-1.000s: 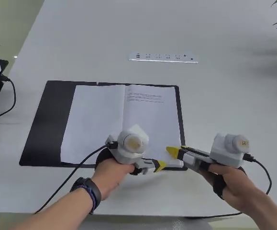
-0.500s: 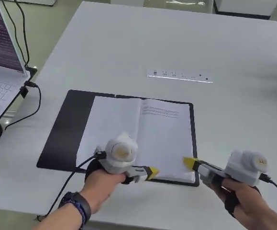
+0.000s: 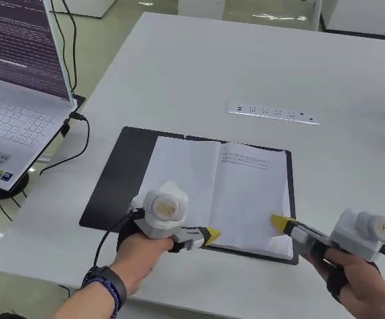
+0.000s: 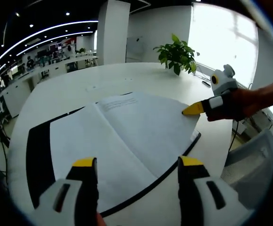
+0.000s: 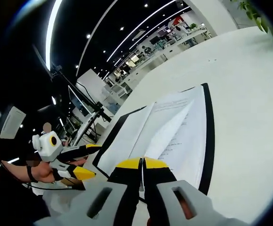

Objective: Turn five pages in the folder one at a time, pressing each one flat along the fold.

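A black folder (image 3: 122,179) lies open on the white table, with a blank left page (image 3: 179,179) and a right page (image 3: 252,193) that has a few printed lines at its top. My left gripper (image 3: 209,236) hovers at the folder's near edge below the fold. Its yellow-tipped jaws stand wide apart with nothing between them (image 4: 137,162). My right gripper (image 3: 282,223) sits at the right page's near right corner. In the right gripper view its jaws (image 5: 142,164) are closed on the page's edge, and the sheet rises slightly from the fold.
An open laptop (image 3: 19,86) stands at the table's left edge, with cables (image 3: 72,149) trailing beside the folder. A white power strip (image 3: 272,113) lies beyond the folder. A potted plant (image 4: 176,56) stands at the far end. Bare table surrounds the folder.
The head view has swung so that the laptop comes into sight. Both grippers stay at the folder's near edge, the right one holding at the page corner.
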